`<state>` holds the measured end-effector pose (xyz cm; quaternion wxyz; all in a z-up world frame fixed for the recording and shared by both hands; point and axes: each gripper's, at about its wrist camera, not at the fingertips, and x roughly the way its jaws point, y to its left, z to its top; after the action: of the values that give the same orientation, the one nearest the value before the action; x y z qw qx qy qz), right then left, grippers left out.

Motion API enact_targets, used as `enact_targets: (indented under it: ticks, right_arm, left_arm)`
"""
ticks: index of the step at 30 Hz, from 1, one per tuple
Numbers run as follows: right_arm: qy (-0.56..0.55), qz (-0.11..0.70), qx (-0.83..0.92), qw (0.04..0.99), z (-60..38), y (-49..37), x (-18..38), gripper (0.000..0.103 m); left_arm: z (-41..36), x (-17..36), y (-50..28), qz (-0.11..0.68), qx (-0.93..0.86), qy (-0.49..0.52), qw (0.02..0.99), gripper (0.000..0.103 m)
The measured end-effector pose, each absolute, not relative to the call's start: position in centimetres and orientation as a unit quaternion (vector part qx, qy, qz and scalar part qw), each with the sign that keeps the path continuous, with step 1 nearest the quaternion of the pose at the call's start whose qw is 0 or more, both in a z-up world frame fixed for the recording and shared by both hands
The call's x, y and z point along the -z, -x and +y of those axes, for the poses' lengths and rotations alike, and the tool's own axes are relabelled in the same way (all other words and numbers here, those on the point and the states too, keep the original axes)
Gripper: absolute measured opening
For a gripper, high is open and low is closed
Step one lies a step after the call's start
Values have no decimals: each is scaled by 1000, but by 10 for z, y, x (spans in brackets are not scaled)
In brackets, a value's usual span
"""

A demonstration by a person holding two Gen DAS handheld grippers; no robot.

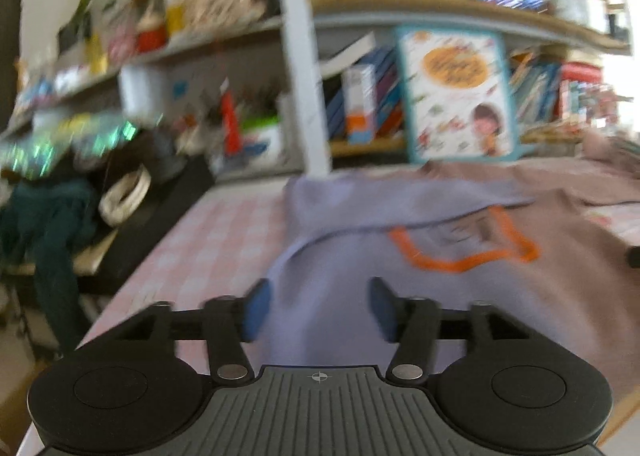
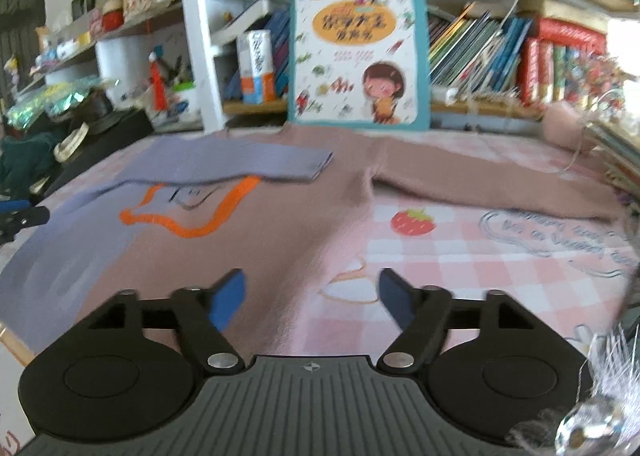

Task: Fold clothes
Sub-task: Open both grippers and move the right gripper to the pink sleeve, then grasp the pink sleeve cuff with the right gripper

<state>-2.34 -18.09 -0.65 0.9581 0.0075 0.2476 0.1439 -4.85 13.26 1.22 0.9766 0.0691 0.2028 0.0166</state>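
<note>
A pink-brown and lilac sweater (image 2: 304, 223) with an orange outline print (image 2: 188, 223) lies flat on the pink checked table cover (image 2: 460, 256). Its lilac left sleeve (image 2: 240, 163) is folded across the chest; the pink right sleeve (image 2: 500, 183) stretches out to the right. My right gripper (image 2: 312, 296) is open and empty, just above the sweater's lower hem. My left gripper (image 1: 318, 308) is open and empty over the lilac side of the sweater (image 1: 320, 276). The left gripper's tip shows at the left edge of the right wrist view (image 2: 24, 215).
A picture book (image 2: 360, 55) leans against crowded bookshelves (image 2: 500, 51) behind the table. A white post (image 2: 200, 35) stands at the back left. Clutter and a dark green cloth (image 1: 44, 215) lie left of the table. A tinsel object (image 2: 600, 396) sits at the near right.
</note>
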Motion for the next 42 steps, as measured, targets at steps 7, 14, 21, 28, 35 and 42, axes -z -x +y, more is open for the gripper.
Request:
enact_targets:
  ticks: [7,14,21,28,35,42]
  right_arm:
    - [-3,209,-86,974,-207,30,3,82]
    - [4,170,-17,985,-240,36,-1,86]
    - [-22,167,15,986,-260,37,0,87]
    - [-8,184,23,983,-255,31,1,97]
    - [-3,216,32,976,-254,21,6,97]
    - [-46,212,-6,976,-271,22,4,97]
  left_arm:
    - [106,-13,43,185,35,-60,980,77]
    - [103,-6,32,177,34,-36,983,79]
    - [101,-4,40,151,36,-38,987,84]
    - [91,-4,42,151,45,-67,985,99]
    - [77,-1,39,167,62,-110,978,103]
    - [66,2,37,182,77,-144,970,103]
